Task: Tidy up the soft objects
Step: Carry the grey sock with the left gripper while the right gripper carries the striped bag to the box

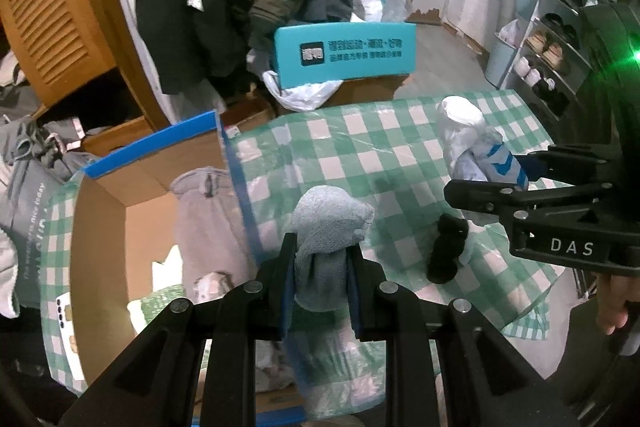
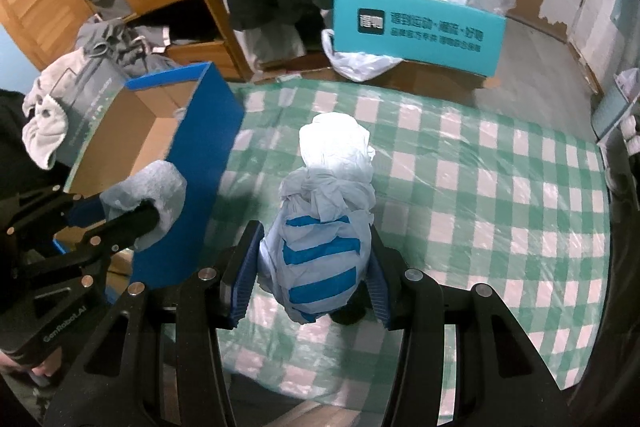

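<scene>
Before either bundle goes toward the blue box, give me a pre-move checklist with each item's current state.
1. Left gripper clamped on the grey towel roll: ok.
2. Right gripper clamped on the white and blue striped bundle: ok.
3. Both bundles lifted off the checked cloth: cannot tell.
4. Blue cardboard box open at the top: ok.
5. Room left in the box: ok, though a grey garment already lies inside.
6. All items collected: not ok; a black sock pair remains on the cloth.
</scene>
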Available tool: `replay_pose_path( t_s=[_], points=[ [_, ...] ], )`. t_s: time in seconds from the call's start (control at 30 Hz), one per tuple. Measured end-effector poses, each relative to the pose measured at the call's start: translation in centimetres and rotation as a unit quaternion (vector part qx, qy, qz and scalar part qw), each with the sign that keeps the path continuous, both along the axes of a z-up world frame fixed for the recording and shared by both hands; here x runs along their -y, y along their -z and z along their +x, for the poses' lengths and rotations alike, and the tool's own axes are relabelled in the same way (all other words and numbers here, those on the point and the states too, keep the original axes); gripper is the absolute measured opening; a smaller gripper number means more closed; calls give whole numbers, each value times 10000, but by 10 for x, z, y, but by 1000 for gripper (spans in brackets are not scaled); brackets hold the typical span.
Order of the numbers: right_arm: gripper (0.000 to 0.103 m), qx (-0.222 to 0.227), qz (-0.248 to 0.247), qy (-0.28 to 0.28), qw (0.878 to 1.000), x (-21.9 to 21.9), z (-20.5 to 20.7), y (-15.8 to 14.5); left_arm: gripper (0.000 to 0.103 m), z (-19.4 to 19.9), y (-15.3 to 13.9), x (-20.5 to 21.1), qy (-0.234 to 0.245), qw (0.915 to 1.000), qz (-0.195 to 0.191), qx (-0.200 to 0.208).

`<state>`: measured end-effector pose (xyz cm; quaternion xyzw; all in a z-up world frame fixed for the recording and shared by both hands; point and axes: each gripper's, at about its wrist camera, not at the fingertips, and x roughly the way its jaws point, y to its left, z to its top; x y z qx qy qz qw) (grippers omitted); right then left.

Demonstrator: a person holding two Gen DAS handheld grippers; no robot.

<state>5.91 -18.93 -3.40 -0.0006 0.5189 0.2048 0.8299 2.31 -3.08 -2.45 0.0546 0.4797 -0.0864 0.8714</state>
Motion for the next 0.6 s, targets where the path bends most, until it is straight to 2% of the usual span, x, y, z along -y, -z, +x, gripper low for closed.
replay_pose_path(
  t_s=[0.6],
  points=[
    [49,81,80,-573,9983,-75,3,-16,22,-6,-6,-75,-673,9974,-253,46]
  ],
)
